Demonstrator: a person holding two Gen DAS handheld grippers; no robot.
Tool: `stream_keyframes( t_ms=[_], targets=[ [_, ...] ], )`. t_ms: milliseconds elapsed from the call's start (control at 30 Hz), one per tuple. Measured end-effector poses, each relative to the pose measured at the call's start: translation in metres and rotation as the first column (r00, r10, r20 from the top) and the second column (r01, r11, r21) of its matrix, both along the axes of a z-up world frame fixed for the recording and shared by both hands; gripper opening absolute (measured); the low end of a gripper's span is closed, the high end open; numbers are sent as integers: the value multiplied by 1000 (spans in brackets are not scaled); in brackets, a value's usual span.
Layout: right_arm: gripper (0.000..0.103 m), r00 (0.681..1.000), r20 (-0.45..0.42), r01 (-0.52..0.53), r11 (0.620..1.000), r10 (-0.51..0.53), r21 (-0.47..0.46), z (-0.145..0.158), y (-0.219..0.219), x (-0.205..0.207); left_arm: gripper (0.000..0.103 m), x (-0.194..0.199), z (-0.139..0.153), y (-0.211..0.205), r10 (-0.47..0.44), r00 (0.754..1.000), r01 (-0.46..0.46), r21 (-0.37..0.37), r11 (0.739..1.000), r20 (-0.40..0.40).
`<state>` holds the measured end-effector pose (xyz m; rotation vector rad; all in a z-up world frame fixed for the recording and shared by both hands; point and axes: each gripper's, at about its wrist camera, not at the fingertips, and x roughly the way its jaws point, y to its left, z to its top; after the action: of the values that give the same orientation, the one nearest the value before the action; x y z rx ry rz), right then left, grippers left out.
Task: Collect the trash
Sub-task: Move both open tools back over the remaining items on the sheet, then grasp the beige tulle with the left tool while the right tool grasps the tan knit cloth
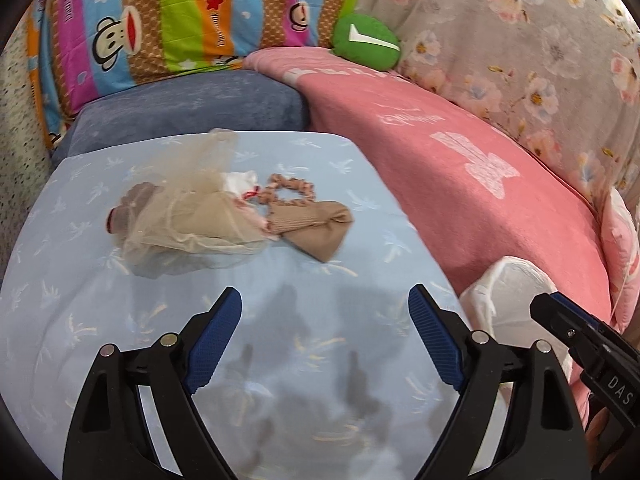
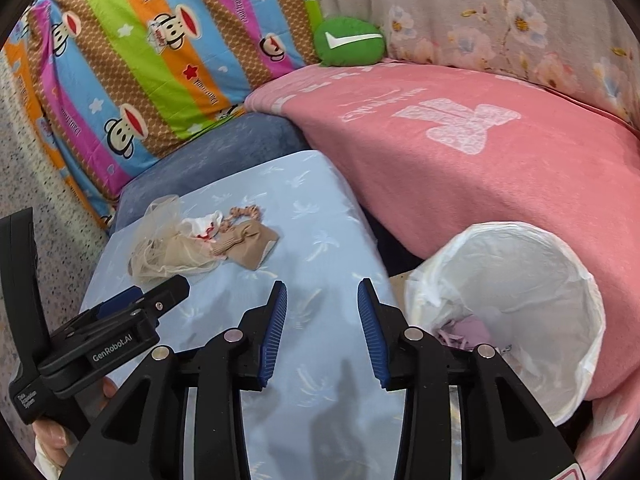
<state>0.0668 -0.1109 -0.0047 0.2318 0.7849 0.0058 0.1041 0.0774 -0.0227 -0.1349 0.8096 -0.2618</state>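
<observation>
A small pile of trash lies on the light blue tabletop (image 1: 120,320): a beige mesh pouch (image 1: 188,216), a tan folded sock (image 1: 320,228), a pink braided hair tie (image 1: 292,190) and a white scrap (image 1: 240,180). The pile also shows in the right wrist view (image 2: 192,248). My left gripper (image 1: 324,320) is open and empty, hovering short of the pile. My right gripper (image 2: 322,320) is open and empty over the table's right part. A bin lined with a white bag (image 2: 520,304) stands right of the table, with some pale purple trash inside (image 2: 468,332).
A pink blanket (image 2: 480,160) covers the sofa to the right, with a green round cushion (image 2: 350,42) and a striped monkey-print pillow (image 2: 140,60) behind. A blue cushion (image 1: 192,108) sits beyond the table's far edge. Speckled floor (image 2: 24,160) lies left.
</observation>
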Motion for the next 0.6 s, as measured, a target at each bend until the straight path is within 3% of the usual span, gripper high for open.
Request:
stream_keyframes(
  t_ms=[600],
  targets=[
    [49,995,-69,-65,997,68,40,-43,66,99,85,61,-22,82,153,988,-152,86,985,-12]
  ],
)
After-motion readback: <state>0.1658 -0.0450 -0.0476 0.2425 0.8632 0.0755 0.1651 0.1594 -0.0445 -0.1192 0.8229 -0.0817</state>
